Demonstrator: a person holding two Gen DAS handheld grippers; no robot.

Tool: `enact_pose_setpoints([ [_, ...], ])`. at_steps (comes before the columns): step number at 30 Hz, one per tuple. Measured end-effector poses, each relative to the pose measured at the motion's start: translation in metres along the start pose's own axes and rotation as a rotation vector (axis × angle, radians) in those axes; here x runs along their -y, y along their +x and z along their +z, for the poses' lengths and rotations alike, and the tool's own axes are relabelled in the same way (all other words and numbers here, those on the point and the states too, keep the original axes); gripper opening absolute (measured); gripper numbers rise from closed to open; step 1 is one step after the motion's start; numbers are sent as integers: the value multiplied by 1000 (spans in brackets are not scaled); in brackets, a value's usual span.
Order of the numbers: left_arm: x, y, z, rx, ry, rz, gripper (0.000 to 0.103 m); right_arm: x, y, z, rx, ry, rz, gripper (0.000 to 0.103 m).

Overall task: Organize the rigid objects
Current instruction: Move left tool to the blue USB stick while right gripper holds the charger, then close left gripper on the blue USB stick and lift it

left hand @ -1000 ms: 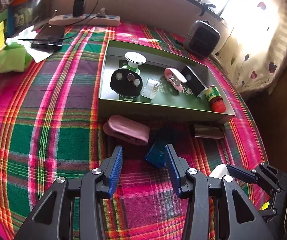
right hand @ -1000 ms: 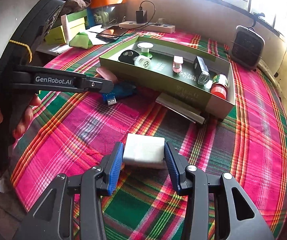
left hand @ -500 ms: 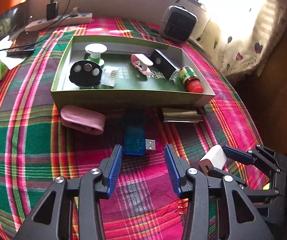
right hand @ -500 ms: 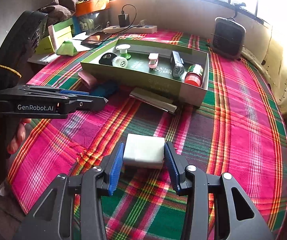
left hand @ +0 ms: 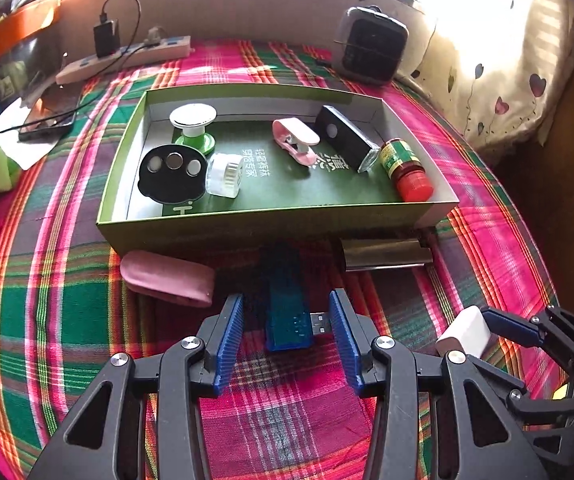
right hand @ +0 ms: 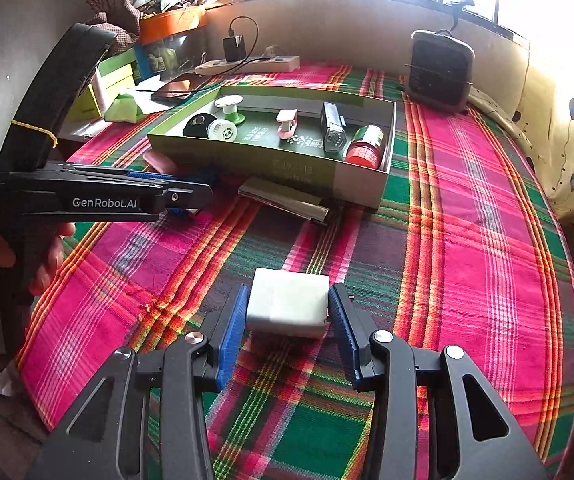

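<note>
We see a counter covered with a plaid cloth (left hand: 67,312) in pink, green and red. On it lie a shallow green box (left hand: 223,226), and just before its near wall a pink case (left hand: 167,278), a blue USB stick (left hand: 287,312) and a flat metal piece (left hand: 385,254), while a white block (right hand: 287,304) sits well apart nearer to us. At the far edge we find a power strip (left hand: 127,58), a dark phone (left hand: 49,118) and a small black heater (left hand: 373,50).
</note>
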State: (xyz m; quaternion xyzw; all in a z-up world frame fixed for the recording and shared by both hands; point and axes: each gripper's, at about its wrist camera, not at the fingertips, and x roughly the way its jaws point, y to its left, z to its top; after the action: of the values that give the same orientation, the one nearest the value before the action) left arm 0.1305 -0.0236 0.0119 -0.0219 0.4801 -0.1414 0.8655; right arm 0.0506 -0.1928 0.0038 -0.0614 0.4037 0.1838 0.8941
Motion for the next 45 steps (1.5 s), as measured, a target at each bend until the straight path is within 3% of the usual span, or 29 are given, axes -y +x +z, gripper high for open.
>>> enact_pose_setpoints([
  [12,5,3,0,25,30,42,42,-1,1,0,10,4,0,43],
  [20,5,3,0,40,36,55,35,0,0,0,15,10,5,43],
  [27,4,2,-2,42,27,44,35,0,0,-1,16,12,6,43],
  [28,3,1,-2,47,24,46,25,0,0,-1,15,13,5,43],
  [45,0,-2,-6,48,14,20,25,1,-1,-1,17,29,2,43],
])
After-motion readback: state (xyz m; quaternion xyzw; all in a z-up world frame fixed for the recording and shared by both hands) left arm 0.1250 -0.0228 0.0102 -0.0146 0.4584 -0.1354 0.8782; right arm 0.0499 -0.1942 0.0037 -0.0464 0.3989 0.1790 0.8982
